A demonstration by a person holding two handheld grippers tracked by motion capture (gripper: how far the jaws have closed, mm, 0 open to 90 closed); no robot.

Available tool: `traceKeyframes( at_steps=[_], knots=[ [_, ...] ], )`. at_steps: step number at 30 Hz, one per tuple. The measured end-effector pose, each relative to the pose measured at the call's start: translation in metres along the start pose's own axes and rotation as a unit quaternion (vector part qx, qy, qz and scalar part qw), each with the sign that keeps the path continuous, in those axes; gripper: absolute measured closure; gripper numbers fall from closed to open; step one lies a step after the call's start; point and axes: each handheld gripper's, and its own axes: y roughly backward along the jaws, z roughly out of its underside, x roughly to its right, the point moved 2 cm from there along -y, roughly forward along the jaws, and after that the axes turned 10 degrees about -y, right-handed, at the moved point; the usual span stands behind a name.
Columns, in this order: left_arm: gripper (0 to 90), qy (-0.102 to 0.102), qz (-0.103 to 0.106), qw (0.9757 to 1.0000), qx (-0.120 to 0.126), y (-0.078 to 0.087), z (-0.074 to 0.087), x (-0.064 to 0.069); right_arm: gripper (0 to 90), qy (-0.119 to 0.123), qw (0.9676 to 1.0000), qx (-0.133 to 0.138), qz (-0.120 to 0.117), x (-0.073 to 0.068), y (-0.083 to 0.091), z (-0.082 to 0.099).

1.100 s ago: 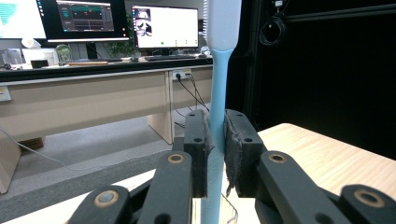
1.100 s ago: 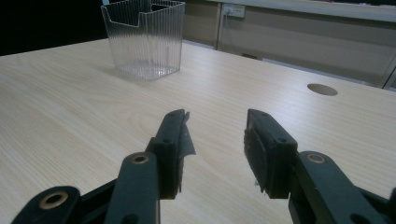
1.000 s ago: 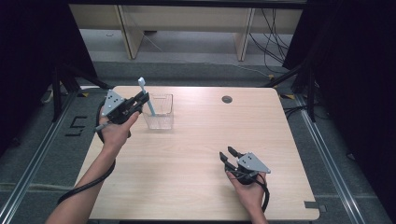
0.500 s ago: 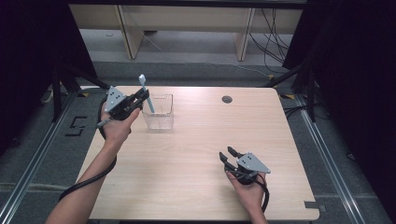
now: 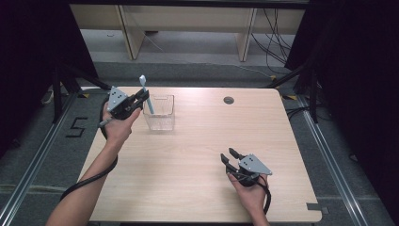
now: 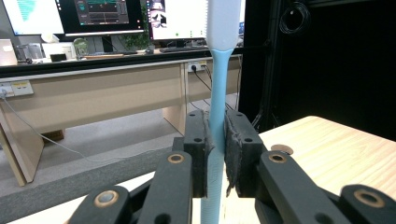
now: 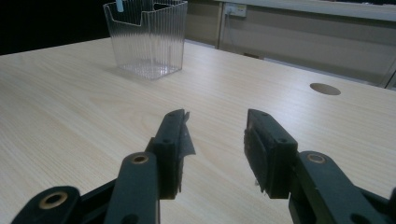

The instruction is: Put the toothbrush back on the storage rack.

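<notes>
The table (image 5: 197, 160) is bare apart from the clear ribbed container (image 5: 160, 113) at its far left, so you have room to work slowly. That container stands upright, and its open mouth sits just to the right of your left gripper (image 5: 141, 100). Your right gripper (image 5: 228, 157) rests on the near right of the table with its jaws apart and nothing between them; leave it parked there, well clear. The left gripper is clenched on the light blue toothbrush (image 6: 217, 112) partway along its handle, head up and lower end hanging at the container's near left rim. Centre that lower end over the opening before you lower it, keep the handle close to upright, and let go only once it is well inside.
</notes>
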Motion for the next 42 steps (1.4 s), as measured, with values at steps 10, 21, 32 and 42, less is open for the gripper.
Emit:
traceKeyframes(
  at_steps=[10, 21, 32, 42],
  knots=[
    [79.5, -0.001, -0.006, 0.9999, -0.011, -0.003, 0.006, -0.002, 58.5, 0.014, 0.9999, 0.005, 0.003, 0.002, 0.0, 0.0],
    [79.6, 0.0, -0.012, 0.9997, -0.023, -0.006, 0.013, -0.005, 58.4, 0.011, 0.9999, 0.002, 0.0, 0.001, 0.0, 0.001],
    [79.5, 0.0, -0.014, 0.9994, -0.031, -0.007, 0.019, -0.006, 58.2, 0.016, 0.9998, 0.005, 0.006, 0.001, -0.001, 0.001],
    [79.5, 0.002, -0.014, 0.9991, -0.04, -0.007, 0.024, -0.006, 58.3, 0.013, 0.9999, 0.001, 0.002, 0.001, -0.001, 0.001]
  ],
)
